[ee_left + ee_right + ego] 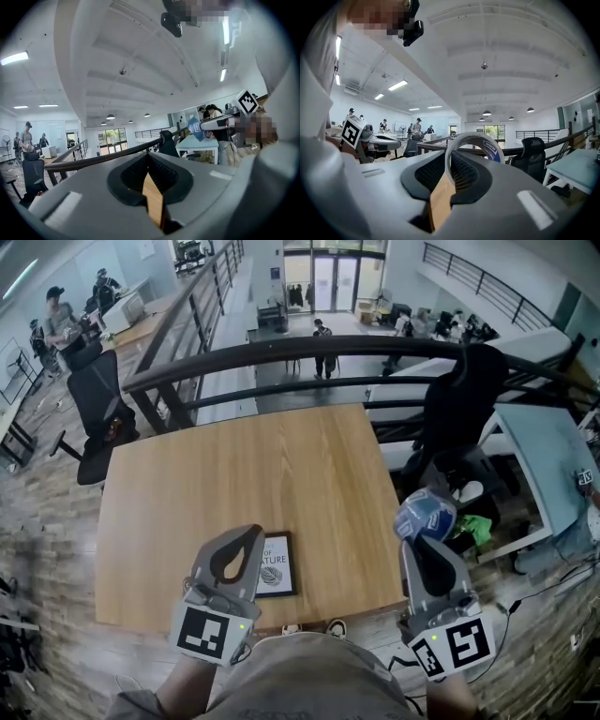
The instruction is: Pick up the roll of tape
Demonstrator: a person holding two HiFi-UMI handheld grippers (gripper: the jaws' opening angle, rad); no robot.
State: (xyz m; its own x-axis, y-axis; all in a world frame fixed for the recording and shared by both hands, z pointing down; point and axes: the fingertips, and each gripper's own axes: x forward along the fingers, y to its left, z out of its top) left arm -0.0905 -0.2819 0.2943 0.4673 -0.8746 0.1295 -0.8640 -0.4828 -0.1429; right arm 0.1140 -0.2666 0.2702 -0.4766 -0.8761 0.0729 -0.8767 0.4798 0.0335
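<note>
The roll of tape (425, 516), white with a blue printed core, is held in the air off the table's right edge by my right gripper (422, 538), which is shut on it. In the right gripper view the tape roll (474, 146) stands upright between the jaws, pinched at its rim. My left gripper (246, 542) hovers over the near part of the wooden table (244, 493), shut with nothing in it; in the left gripper view its jaws meet with only the tabletop showing behind them. The right gripper (199, 127) with the tape (195, 128) shows there too.
A small framed picture (275, 565) lies flat on the table beside the left gripper. A dark railing (309, 357) runs behind the table, with a black jacket (464, 395) draped on it. An office chair (94, 409) stands at the left. People stand in the background.
</note>
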